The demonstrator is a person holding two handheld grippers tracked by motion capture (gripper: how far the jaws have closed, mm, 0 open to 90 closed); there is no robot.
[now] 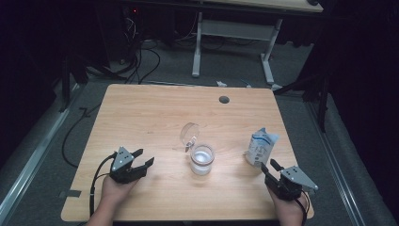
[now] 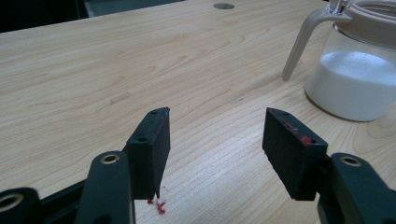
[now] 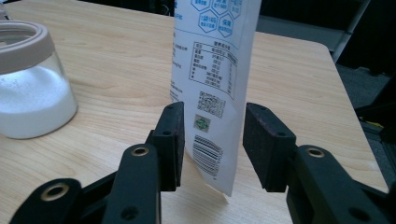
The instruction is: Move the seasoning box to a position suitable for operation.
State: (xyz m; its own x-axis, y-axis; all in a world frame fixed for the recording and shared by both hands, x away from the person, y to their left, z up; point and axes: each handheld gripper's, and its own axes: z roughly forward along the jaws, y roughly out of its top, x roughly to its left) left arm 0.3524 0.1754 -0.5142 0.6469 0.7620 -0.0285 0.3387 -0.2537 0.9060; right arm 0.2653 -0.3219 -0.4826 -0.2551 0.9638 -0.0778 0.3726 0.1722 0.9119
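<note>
A glass jar with white powder stands at the table's middle, its clear lid flipped up behind it. The jar has a beige collar and handle. A white printed pouch stands upright to the jar's right. My right gripper sits just in front of the pouch, with one jaw on each side of its lower edge. The pads are very close to it, with a thin gap on one side. My left gripper rests left of the jar, open and empty.
The wooden table has a round cable hole near its far edge. A white-legged desk stands beyond it, and cables lie on the floor. The surroundings are dark.
</note>
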